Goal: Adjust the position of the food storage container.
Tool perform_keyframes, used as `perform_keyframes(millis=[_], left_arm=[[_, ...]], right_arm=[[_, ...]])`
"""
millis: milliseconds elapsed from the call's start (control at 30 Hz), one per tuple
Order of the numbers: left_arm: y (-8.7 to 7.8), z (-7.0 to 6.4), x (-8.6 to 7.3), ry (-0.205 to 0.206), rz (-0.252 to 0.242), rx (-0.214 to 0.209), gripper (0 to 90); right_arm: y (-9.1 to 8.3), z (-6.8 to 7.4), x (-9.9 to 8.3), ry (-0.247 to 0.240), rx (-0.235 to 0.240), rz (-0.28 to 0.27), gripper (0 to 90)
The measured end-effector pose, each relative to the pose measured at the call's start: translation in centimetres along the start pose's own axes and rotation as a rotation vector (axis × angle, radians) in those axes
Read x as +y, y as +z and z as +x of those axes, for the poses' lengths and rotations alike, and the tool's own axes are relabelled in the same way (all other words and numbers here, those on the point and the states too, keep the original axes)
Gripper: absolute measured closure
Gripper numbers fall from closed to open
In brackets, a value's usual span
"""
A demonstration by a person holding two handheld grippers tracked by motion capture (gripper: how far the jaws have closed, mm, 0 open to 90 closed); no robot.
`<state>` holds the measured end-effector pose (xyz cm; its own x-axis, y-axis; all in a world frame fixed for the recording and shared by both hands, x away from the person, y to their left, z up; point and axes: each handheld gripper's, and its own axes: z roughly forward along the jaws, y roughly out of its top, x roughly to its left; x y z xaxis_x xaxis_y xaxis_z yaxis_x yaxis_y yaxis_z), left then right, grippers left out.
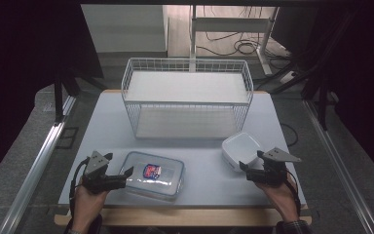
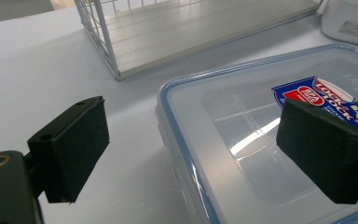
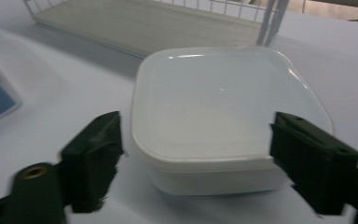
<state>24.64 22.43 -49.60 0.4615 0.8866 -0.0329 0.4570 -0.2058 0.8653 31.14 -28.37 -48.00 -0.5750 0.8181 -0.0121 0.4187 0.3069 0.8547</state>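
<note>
From above, the wire rack (image 1: 186,97) stands at the far side of the table (image 1: 102,122). The left gripper (image 1: 121,179) gapes wide at the near-left clear container (image 1: 154,174), whose label reads up close as Lock & Lock. The right gripper (image 3: 196,158), jaws wide, straddles the near-right white tub (image 3: 223,121), holding nothing.

Clear lidded box (image 2: 265,140) cropped at bottom edge
</note>
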Motion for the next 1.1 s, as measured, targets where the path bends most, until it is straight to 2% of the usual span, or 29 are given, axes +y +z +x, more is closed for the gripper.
perform_keyframes(millis=[100, 133, 333, 500, 567, 600, 633, 667, 700, 733, 800, 867, 1100], left_arm=[[0.0, 0.0, 0.0, -0.002, 0.003, 0.015, 7.1], [0.0, 0.0, 0.0, -0.013, 0.002, 0.016, 6.6], [0.0, 0.0, 0.1, -0.027, 0.008, 0.011, 6.2], [0.2, -0.3, 0.1, -0.02, 0.012, -0.002, 5.6], [0.2, -0.3, 0.1, -0.019, 0.012, -0.003, 5.5], [0.2, -0.4, 0.1, -0.02, 0.012, -0.005, 5.4], [0.2, -0.4, 0.1, -0.02, 0.012, -0.003, 5.4], [0.2, -0.4, 0.1, -0.02, 0.012, -0.003, 5.4], [0.1, -0.3, 0.1, -0.023, 0.013, -0.002, 5.4], [0.1, -0.3, 0.1, -0.026, 0.014, -0.001, 5.4], [0.1, -0.2, 0.1, -0.027, 0.019, 0.003, 5.5], [0.1, -0.2, 0.1, -0.028, 0.02, 0.006, 5.5], [0.2, -0.1, 0.0, -0.033, 0.019, -0.001, 5.6]], right_arm=[[0.1, 0.5, 0.4, -0.031, 0.015, 0.006, 27.4], [0.2, 0.8, 0.8, -0.052, 0.024, 0.007, 31.5], [1.0, 1.7, 2.6, -0.07, 0.068, 0.011, 43.8], [2.1, 2.5, 3.8, -0.1, 0.127, 0.062, 61.9], [2.4, 2.7, 4.0, -0.11, 0.136, 0.076, 64.4], [3.2, 3.0, 4.5, -0.13, 0.154, 0.098, 72.2], [3.5, 3.2, 4.7, -0.136, 0.163, 0.109, 74.6], [3.5, 3.2, 4.7, -0.136, 0.163, 0.109, 74.6], [4.3, 3.6, 5.0, -0.158, 0.164, 0.126, 80.1], [4.6, 3.7, 5.3, -0.164, 0.169, 0.139, 81.6], [5.3, 3.9, 5.6, -0.164, 0.172, 0.152, 83.8], [6.0, 4.0, 5.9, -0.175, 0.156, 0.16, 85.8], [7.4, 3.4, 5.9, -0.154, 0.119, 0.192, 87.4]])
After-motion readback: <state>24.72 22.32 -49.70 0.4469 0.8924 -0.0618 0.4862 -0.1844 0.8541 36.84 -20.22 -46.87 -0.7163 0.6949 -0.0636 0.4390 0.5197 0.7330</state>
